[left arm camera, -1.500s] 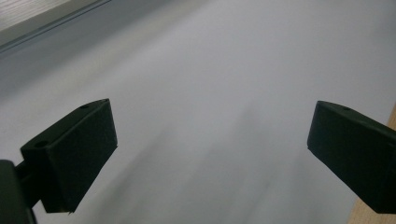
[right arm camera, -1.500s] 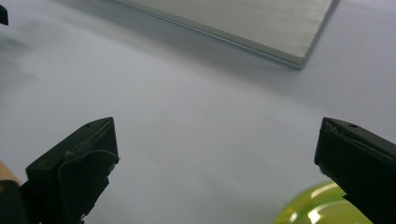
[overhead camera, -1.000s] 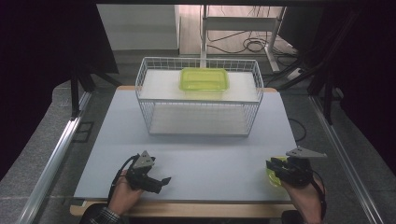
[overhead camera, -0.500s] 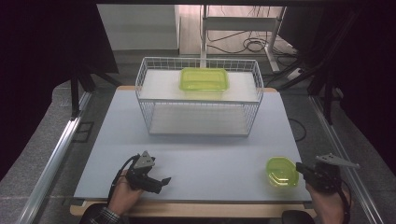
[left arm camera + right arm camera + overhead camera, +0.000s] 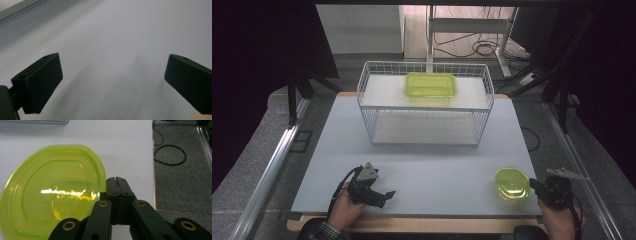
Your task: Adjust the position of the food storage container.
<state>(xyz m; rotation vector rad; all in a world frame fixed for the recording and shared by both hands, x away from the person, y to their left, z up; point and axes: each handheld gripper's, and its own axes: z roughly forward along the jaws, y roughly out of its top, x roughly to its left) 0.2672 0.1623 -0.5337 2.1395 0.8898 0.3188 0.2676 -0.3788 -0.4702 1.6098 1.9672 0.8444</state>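
A round yellow-green plastic lid [image 5: 512, 183] lies flat on the white table near the front right corner. In the right gripper view the lid [image 5: 52, 200] spreads across the left. My right gripper [image 5: 116, 179] is shut with nothing between its jaws, its tips just beside the lid's right rim. From above, the right gripper [image 5: 533, 184] sits at the table's right edge, right of the lid. My left gripper [image 5: 386, 196] rests low at the front left, open and empty [image 5: 112, 75] over bare table. A matching green container [image 5: 430, 85] stands in a wire basket [image 5: 424, 125].
The wire basket takes up the middle back of the table. The table's right edge [image 5: 153, 170] runs close to my right gripper, with grey floor and a looped black cable [image 5: 170, 155] beyond it. A metal rail [image 5: 272, 165] runs along the left side.
My right gripper was over the lid a second ago; it has drawn away to the right, and the lid now lies uncovered on the table. The left gripper has stayed put.
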